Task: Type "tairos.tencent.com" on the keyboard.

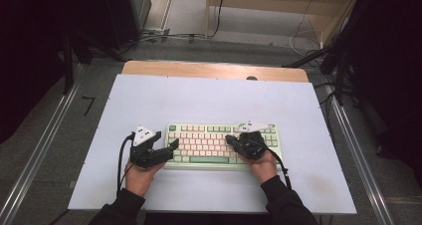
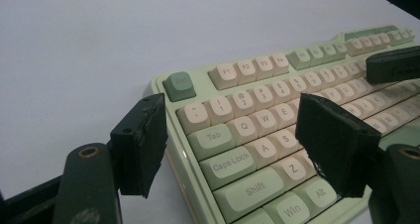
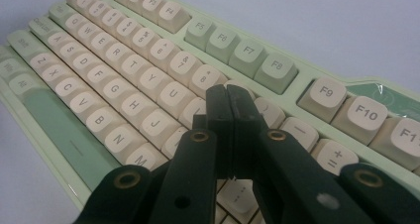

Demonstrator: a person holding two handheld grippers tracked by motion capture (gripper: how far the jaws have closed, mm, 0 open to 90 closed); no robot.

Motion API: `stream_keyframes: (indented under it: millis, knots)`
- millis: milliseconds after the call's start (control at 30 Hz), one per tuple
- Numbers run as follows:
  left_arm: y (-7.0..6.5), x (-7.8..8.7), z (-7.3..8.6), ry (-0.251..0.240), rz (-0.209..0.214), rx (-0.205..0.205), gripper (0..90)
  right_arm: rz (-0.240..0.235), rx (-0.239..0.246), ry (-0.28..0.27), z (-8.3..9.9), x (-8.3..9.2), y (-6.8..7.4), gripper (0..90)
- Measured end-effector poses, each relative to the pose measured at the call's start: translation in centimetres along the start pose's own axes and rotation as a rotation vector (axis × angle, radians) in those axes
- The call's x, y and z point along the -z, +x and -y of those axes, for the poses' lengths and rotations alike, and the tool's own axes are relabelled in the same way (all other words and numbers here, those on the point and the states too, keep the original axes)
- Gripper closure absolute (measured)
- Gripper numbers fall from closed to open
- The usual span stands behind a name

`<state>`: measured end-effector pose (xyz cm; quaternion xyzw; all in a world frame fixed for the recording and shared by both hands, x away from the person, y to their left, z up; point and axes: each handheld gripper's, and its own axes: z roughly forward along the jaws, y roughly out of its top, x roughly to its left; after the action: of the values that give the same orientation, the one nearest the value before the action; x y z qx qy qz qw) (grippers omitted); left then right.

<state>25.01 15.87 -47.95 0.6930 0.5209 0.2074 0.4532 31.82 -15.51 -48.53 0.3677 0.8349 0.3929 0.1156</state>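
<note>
Two grippers met the keyboard (image 1: 222, 144), lying nine-to-three at the mat's centre: left gripper (image 1: 171, 146), jaws spread, straddled its nine o'clock end; right gripper (image 3: 230, 116), clenched empty, poised over the keys.

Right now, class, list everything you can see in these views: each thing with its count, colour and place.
keyboard: one, pale green with cream keys, near middle of the sheet
sheet: one, pale blue-white, covering the table
table: one, wooden, far edge showing
cables: several, dark and white, floor beyond the table
left gripper: one, black, open at the keyboard's left end
right gripper: one, black, shut over the keys
sleeves: two, black, bottom edge
</note>
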Motion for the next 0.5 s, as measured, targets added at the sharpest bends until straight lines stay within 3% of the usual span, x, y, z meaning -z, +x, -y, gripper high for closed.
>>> stream_keyframes:
  millis: [500]
  knots:
    - [-0.05, -0.01, 0.02, 0.001, 0.002, 0.0, 28.8, 0.0, 0.003, 0.0, 0.05, -0.07, 0.0, 86.8]
